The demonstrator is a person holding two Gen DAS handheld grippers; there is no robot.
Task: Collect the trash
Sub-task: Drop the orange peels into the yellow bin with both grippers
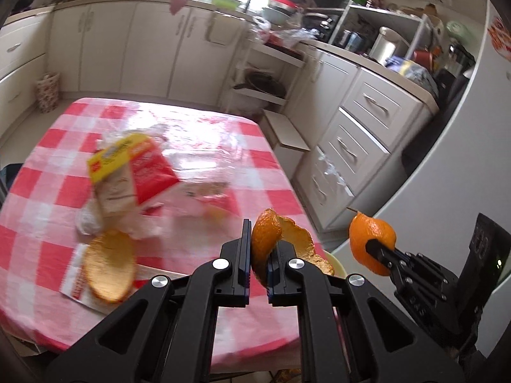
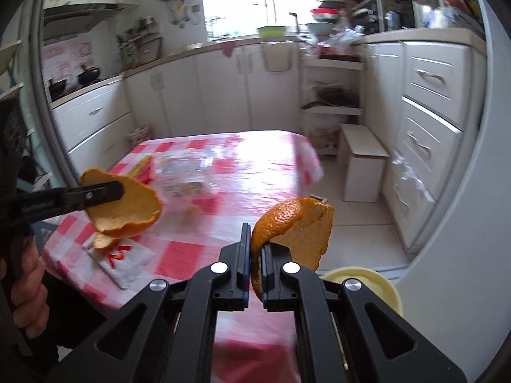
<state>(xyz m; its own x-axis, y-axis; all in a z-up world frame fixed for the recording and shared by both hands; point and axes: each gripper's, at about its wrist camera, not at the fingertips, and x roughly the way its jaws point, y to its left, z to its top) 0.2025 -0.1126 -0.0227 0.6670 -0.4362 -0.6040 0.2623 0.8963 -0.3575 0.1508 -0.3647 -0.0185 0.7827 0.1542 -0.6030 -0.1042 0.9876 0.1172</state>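
Holding peel in both grippers, lifted off the desk (image 1: 48, 166): left gripper (image 1: 258, 255) has its fingers (image 1: 245, 242) nearly closed on a curled orange peel (image 1: 266, 239), pinched by a thin edge with most of the piece sticking up and right of the tips; right gripper (image 2: 252, 252) likewise nearly closed on a second peel (image 2: 287, 223), again edge-on, bulk hanging to the right. Both peels sit near the desk's near-right corner, and a pale yellow bowl (image 2: 367, 282) shows just beside and below that corner, probably the drop spot, though I can't confirm that. Risks, as judgement: grip is on a thin curved edge, so a quick swing or wrist roll could let a peel slide or snap out and fall on the floor past the desk edge. Frames are blurred, so hands look fast, which raises that chance. The two grippers are near each other, so converging on the bowl together could knock peels or fingers together. Releasing early or off-centre would miss the bowl rim. More trash is on the desk: another peel (image 1: 110, 265) on a paper napkin (image 2: 124, 263), a yellow-red carton (image 1: 134, 172), clear plastic wrap (image 1: 204, 146). A low pass back over the desk could drag the napkin or wrap.
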